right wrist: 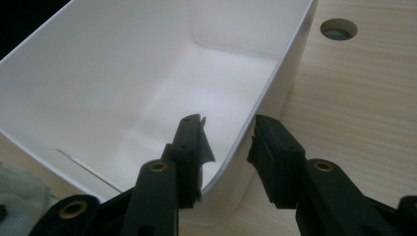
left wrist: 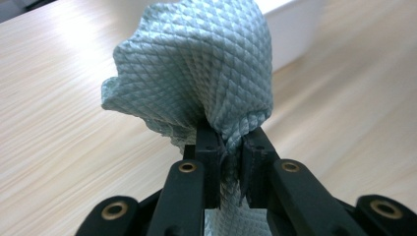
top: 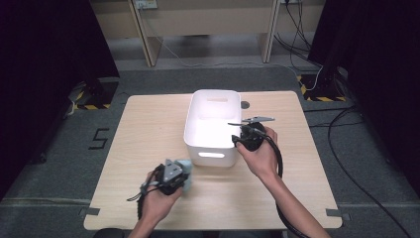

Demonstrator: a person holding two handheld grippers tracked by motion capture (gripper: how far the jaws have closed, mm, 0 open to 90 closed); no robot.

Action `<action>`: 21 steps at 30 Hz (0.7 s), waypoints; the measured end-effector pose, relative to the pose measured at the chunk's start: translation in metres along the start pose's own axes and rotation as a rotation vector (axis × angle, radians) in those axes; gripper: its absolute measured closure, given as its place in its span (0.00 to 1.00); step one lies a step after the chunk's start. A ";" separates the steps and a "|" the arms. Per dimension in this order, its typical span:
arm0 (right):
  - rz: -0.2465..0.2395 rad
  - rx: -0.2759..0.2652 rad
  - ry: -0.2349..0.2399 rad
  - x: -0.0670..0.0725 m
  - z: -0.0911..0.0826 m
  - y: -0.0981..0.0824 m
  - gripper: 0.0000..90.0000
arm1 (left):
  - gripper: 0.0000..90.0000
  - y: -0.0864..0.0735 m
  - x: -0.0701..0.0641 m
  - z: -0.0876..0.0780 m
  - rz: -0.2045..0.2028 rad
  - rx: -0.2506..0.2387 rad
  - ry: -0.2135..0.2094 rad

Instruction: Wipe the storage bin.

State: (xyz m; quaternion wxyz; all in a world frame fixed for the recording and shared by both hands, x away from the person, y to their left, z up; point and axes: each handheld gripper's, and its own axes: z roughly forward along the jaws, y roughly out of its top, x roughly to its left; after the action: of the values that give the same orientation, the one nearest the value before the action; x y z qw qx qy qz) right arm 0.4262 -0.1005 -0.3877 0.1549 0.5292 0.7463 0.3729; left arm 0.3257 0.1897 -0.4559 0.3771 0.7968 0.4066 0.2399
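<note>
A white plastic bin (top: 213, 124) stands in the middle of the wooden table (top: 143, 129). Just left of the bin's near corner, my left gripper (top: 174, 177) is shut on a pale blue-green quilted cloth (top: 187, 171). In the left gripper view the cloth (left wrist: 196, 73) bunches up above the pinching jaws (left wrist: 230, 142). My right gripper (top: 247, 136) sits at the bin's right wall near the front corner. In the right gripper view its jaws (right wrist: 228, 123) stand open astride the bin wall (right wrist: 275, 83), one inside and one outside. The bin's inside looks empty.
A round cable hole (top: 245, 104) lies in the table behind the bin, also visible as the hole (right wrist: 338, 28) in the right gripper view. A corner of the cloth (right wrist: 19, 191) shows beside the bin. Desks and cables stand beyond the table's far edge.
</note>
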 end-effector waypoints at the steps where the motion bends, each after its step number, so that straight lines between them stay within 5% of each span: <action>1: -0.006 0.002 -0.004 0.000 0.000 0.001 0.72 | 0.90 -0.003 0.007 -0.003 -0.015 0.000 0.014; 8: -0.013 0.013 -0.016 0.000 0.002 0.003 0.76 | 0.90 -0.010 0.033 -0.010 -0.090 -0.020 0.069; 21: -0.029 0.029 -0.026 0.012 0.001 0.001 0.78 | 0.89 0.016 0.032 0.002 -0.080 -0.049 0.067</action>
State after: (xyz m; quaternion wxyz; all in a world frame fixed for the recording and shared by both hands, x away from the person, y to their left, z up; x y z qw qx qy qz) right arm 0.4225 -0.0891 -0.3855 0.1622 0.5255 0.7570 0.3529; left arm 0.3518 0.2092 -0.4420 0.3921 0.7620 0.4445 0.2610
